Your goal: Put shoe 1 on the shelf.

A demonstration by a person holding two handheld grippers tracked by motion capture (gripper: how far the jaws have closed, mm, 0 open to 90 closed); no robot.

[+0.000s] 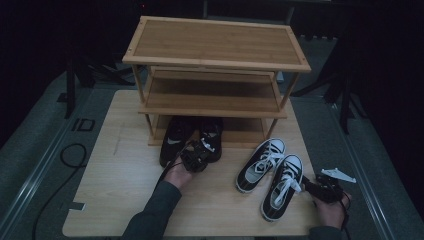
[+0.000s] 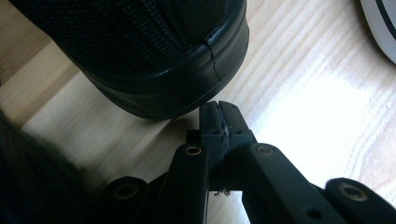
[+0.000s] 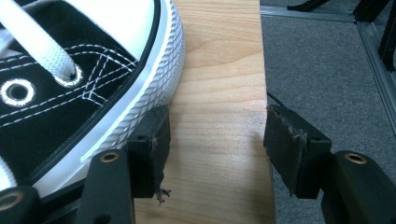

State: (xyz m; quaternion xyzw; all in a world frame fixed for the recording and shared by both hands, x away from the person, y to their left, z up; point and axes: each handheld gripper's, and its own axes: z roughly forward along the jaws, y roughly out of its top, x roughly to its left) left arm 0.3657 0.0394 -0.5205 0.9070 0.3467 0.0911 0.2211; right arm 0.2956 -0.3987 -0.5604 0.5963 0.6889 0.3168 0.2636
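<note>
jaws pressed together on my left hand-held gripper [image 2: 219, 122], nudging the black shoe [image 2: 154, 51] toward the rack [image 1: 215, 50]; my right hand-held gripper [image 3: 217, 154] waits spread beside the sneaker [image 3: 70, 79].

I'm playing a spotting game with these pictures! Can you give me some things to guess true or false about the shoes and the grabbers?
1. The left gripper is shut, right by a black shoe. True.
2. The right gripper is shut tight. False: its jaws stand open, empty, beside a black-and-white sneaker.
3. The rack has an empty top shelf. True.
4. The two sneakers sit on the top shelf. False: they lie on the table.
</note>
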